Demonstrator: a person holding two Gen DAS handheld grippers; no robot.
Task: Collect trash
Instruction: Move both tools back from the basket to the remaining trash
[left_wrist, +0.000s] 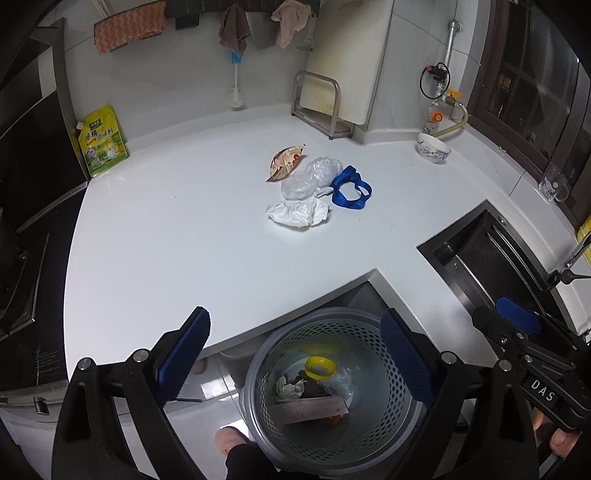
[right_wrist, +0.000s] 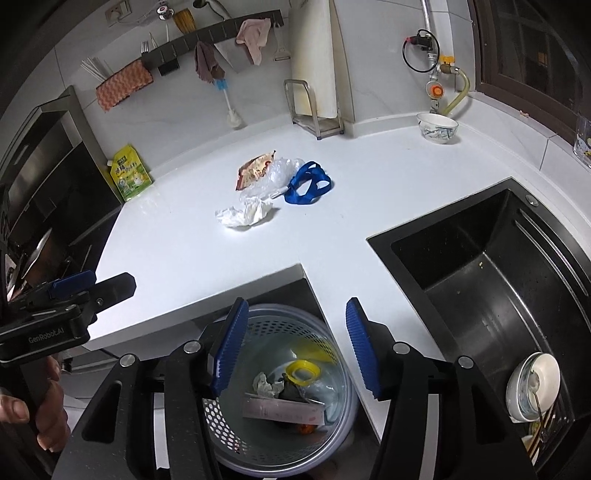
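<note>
On the white counter (left_wrist: 184, 229) lie a crumpled white tissue (left_wrist: 297, 213), a clear plastic bag (left_wrist: 312, 177), an orange snack wrapper (left_wrist: 286, 162) and a blue strap (left_wrist: 351, 190). They also show in the right wrist view: tissue (right_wrist: 245, 215), bag (right_wrist: 271, 177), wrapper (right_wrist: 255, 168), strap (right_wrist: 308, 184). A grey perforated trash bin (left_wrist: 369, 332) (right_wrist: 273, 326) stands on the floor below the counter notch, holding a yellow ring, paper and a box. My left gripper (left_wrist: 295, 354) and right gripper (right_wrist: 295, 347) are both open and empty above the bin.
A black sink (right_wrist: 480, 269) lies to the right with bowls in its rack (right_wrist: 532, 384). A porcelain bowl (left_wrist: 434, 148), a cutting board rack (left_wrist: 317, 107) and a yellow pouch (left_wrist: 101, 142) stand at the back. A stove (left_wrist: 22, 206) is at the left.
</note>
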